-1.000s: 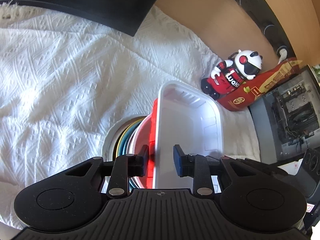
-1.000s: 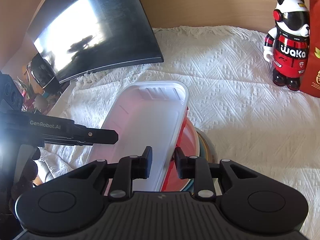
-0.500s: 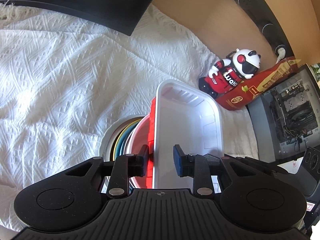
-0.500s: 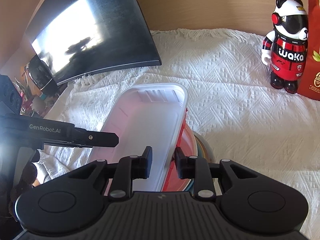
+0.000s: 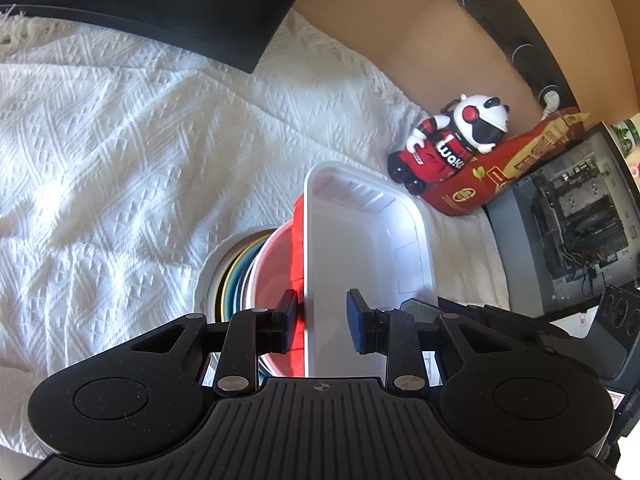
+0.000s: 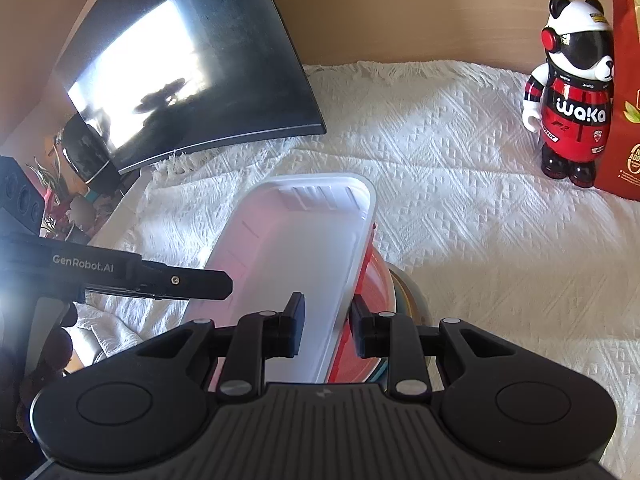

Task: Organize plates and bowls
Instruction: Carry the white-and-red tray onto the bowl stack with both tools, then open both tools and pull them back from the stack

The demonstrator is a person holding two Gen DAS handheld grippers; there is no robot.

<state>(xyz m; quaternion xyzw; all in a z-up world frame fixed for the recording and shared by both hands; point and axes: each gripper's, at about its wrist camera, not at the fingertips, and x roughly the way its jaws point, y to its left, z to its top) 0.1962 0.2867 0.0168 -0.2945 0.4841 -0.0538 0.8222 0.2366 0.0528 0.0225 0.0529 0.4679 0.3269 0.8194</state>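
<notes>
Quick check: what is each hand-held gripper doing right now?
Left hand-held gripper: jaws straddle the white tray rim; grip cannot be told.
Right hand-held gripper: same, on the opposite rim.

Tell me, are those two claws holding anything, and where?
Each straddles a long rim of the white tray: left gripper on one side, right gripper on the opposite. Gaps show beside the fingers, so a firm grip cannot be told.

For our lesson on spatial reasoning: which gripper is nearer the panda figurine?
Right. The right gripper straddles the white tray rim on the panda figurine side; the left gripper straddles the opposite rim, farther away.
</notes>
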